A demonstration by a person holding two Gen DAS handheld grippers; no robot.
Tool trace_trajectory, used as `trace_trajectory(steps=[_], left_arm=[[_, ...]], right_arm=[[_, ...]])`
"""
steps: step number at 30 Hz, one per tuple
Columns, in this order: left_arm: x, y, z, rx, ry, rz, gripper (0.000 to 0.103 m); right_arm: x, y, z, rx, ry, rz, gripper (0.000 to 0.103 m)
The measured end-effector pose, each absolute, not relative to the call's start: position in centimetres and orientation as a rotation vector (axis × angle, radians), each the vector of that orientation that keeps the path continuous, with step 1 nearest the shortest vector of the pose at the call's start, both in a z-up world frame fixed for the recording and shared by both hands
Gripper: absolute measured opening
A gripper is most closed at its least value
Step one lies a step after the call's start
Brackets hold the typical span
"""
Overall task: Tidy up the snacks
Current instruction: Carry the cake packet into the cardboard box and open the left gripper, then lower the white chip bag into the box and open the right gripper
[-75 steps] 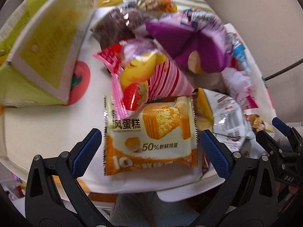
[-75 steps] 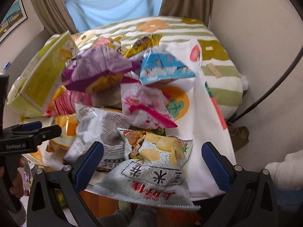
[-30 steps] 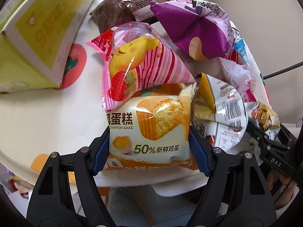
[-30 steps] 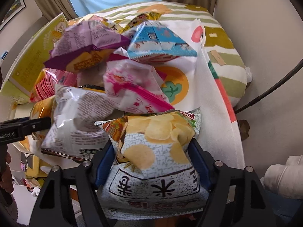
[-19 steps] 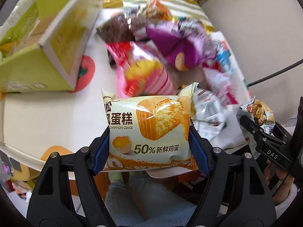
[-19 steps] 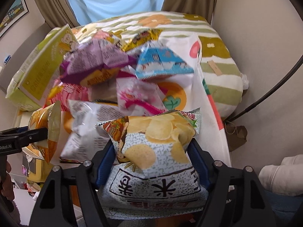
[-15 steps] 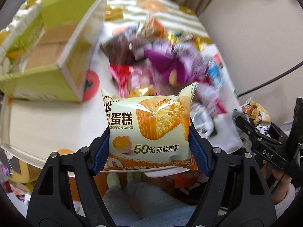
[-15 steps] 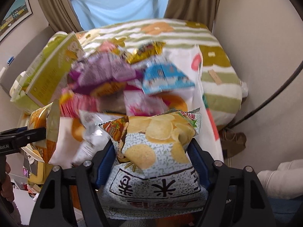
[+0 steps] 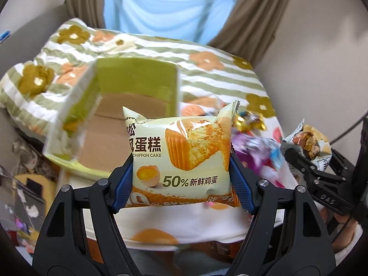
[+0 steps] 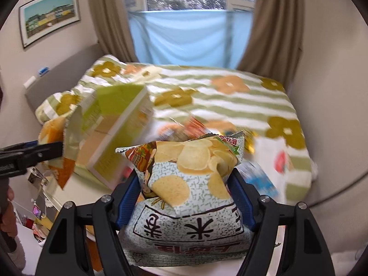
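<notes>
Left hand-held gripper (image 9: 181,184): pinching the chiffon cake packet (image 9: 181,154) by its side edges, blue pads pressed in, so the printed face stays upright and flat.
Right hand-held gripper (image 10: 184,200): clamped on the potato chip bag (image 10: 186,191) across its lower half; the puffy top bulges above the pads.
Where they are: both packets are held in the air above the surface (image 9: 184,220), near the open green carton (image 9: 128,105).
Likely reason: probably carried together toward the carton for dropping in.
Cake packet look: pale cream wrapper, cake and egg picture, glossy, uncrushed.
Chip bag look: speckled white-green foil, air-filled, creased at the grip.
Remaining pile: blurred wrappers (image 9: 255,138) lie at the right.
</notes>
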State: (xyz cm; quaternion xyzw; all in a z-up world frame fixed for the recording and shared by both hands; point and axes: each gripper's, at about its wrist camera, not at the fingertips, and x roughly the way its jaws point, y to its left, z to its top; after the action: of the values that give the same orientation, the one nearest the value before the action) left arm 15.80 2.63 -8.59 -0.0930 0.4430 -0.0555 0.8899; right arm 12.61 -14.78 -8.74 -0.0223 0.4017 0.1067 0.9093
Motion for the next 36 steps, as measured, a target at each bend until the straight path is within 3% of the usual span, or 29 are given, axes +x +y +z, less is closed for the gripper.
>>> trace_trajectory(steps=[8, 16, 19, 21, 23, 36], left_arm=[[20.5, 11.5, -10.2, -0.143, 0.984, -0.092, 0.072], [25.6, 14.9, -14.3, -0.047, 1.074, -0.156, 0.074], [26.7, 15.0, -15.4, 0.01, 1.074, -0.169, 0.082], [27.0, 14.9, -15.8, 0.049, 1.073, -0.168, 0.096], [27.1, 15.0, -15.9, 0.065, 1.064, -0.16, 0.102], [24.7, 18.8, -14.9, -0.053, 1.066, -0.062, 0.102]], right_arm=[[17.4, -4.3, -7.9, -0.032, 0.815, 0.278, 0.07], [21.3, 3.2, -9.5, -0.026, 0.874, 0.244, 0.07], [22.3, 4.1, -10.3, -0.009, 0.897, 0.209, 0.07], [22.9, 4.3, -10.7, 0.003, 0.912, 0.192, 0.07], [23.5, 4.7, -11.1, 0.012, 0.927, 0.19, 0.07], [25.9, 8.1, -12.7, -0.084, 0.96, 0.321, 0.071]])
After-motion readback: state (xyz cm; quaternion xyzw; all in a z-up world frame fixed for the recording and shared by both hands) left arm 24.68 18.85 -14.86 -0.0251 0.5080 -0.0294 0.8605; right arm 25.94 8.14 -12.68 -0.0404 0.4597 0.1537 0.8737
